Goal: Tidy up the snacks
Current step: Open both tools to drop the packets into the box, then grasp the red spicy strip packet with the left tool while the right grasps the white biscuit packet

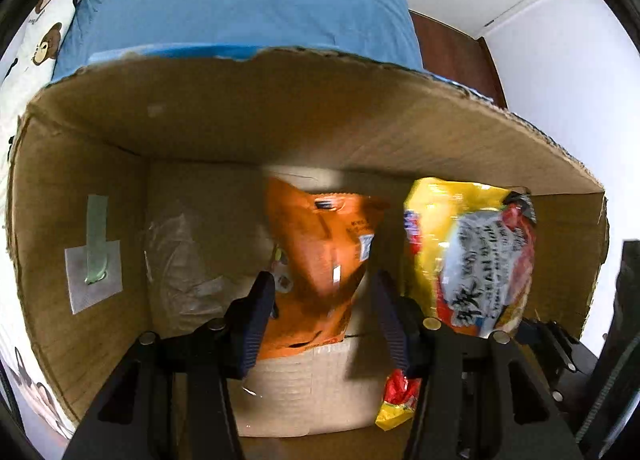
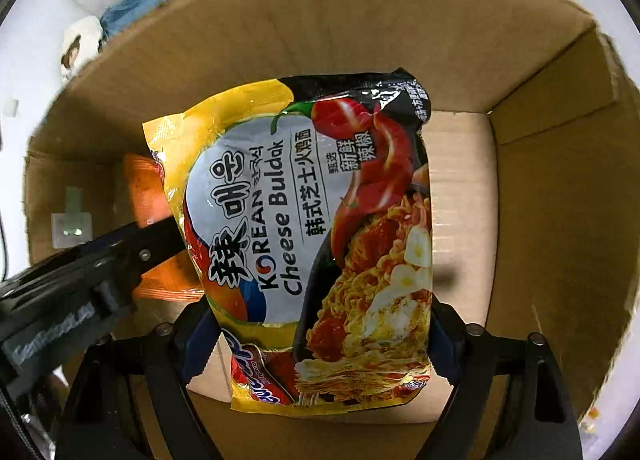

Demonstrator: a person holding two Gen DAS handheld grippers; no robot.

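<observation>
Clearly, noodle packet [image 2: 316, 236] reads "KOREAN Cheese Buldak" (yellow).

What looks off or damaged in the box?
The cardboard box's far rim is torn ragged, not cut clean. A strip of green tape over a white patch sits on its left inner wall. No spills inside; both packets look intact.

your orange packet [image 1: 320, 260] is motion-blurred, its print unreadable, and the noodle pack [image 2: 320, 240] hides the right gripper's fingertips [image 2: 444, 340].
</observation>
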